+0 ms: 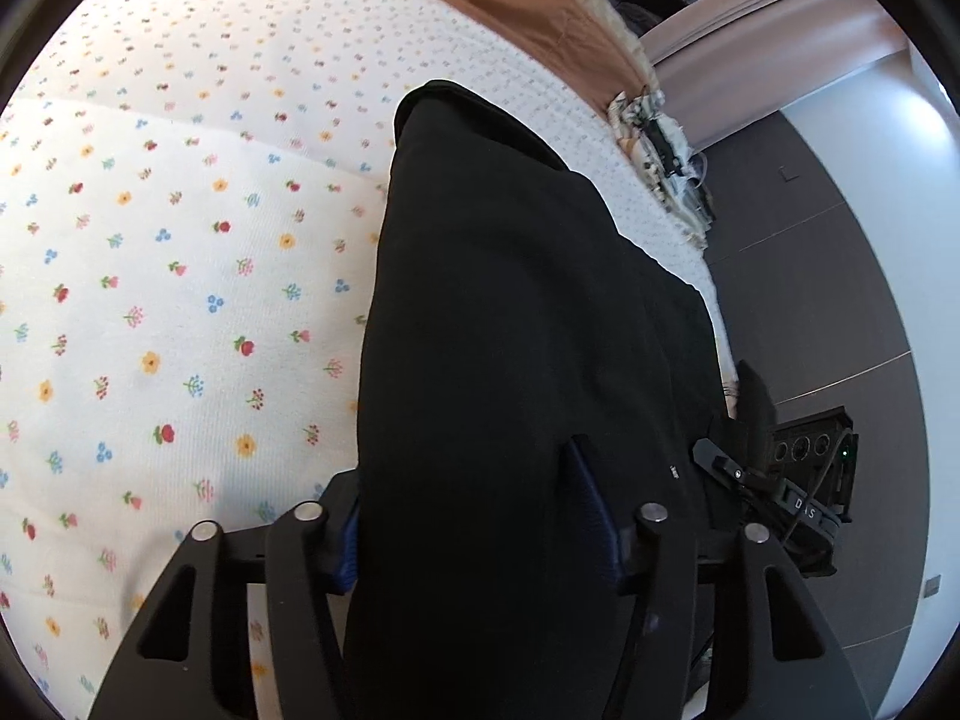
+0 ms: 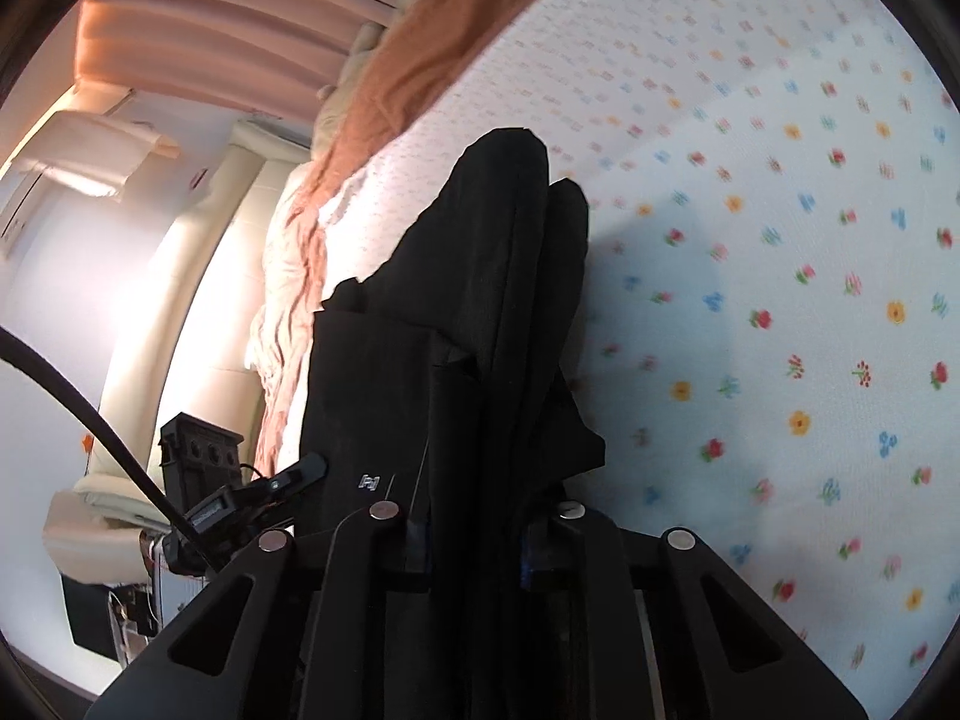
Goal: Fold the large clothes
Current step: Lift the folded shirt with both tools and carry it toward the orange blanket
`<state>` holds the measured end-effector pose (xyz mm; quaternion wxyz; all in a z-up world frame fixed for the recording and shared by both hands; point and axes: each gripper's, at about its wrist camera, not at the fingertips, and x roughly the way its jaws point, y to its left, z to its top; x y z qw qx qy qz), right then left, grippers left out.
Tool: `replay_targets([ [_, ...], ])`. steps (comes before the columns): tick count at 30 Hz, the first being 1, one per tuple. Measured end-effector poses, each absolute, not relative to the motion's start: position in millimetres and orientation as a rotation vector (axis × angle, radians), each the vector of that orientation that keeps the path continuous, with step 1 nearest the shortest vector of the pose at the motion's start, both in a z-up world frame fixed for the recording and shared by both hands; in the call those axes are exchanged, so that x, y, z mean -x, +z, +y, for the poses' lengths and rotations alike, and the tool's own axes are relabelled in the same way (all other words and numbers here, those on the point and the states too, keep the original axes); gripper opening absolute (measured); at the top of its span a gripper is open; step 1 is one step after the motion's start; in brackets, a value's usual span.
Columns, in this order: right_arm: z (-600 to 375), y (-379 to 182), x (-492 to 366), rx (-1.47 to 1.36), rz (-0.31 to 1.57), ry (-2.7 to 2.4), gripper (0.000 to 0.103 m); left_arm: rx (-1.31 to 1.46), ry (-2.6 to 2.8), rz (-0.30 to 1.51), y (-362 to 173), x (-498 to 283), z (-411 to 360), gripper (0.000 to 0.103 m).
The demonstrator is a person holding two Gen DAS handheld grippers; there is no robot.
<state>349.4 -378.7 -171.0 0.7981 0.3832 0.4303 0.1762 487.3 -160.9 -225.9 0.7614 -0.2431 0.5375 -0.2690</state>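
Note:
A large black garment (image 1: 510, 300) lies in a long bundle on the flowered bed sheet (image 1: 180, 240), close to the bed's edge. My left gripper (image 1: 468, 516) is shut on its thick near end, the cloth filling the space between the blue pads (image 1: 594, 510). In the right wrist view the same garment (image 2: 498, 276) runs away from me in folds, and my right gripper (image 2: 474, 534) is shut on a narrow bunch of it. Each gripper shows in the other's view, the right gripper (image 1: 750, 474) and the left gripper (image 2: 264, 492), close together at the garment's end.
A brown blanket (image 1: 528, 0) (image 2: 432, 42) lies across the far part of the bed, with rumpled bedding hanging over the side. Beside the bed are grey floor (image 1: 840, 300), a pink curtain (image 2: 210, 30) and cream furniture (image 2: 198, 300). The flowered sheet (image 2: 780, 300) stretches wide beside the garment.

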Motion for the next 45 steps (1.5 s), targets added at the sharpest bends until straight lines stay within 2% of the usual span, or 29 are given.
replay_targets([
  [22, -322, -38, -258, -0.637, 0.727, 0.486, 0.014, 0.617, -0.623, 0.876, -88, -386, -78, 0.054],
  [45, -187, 32, -241, -0.431, 0.665, 0.711, 0.014, 0.624, -0.483, 0.633, 18, -237, 92, 0.054],
])
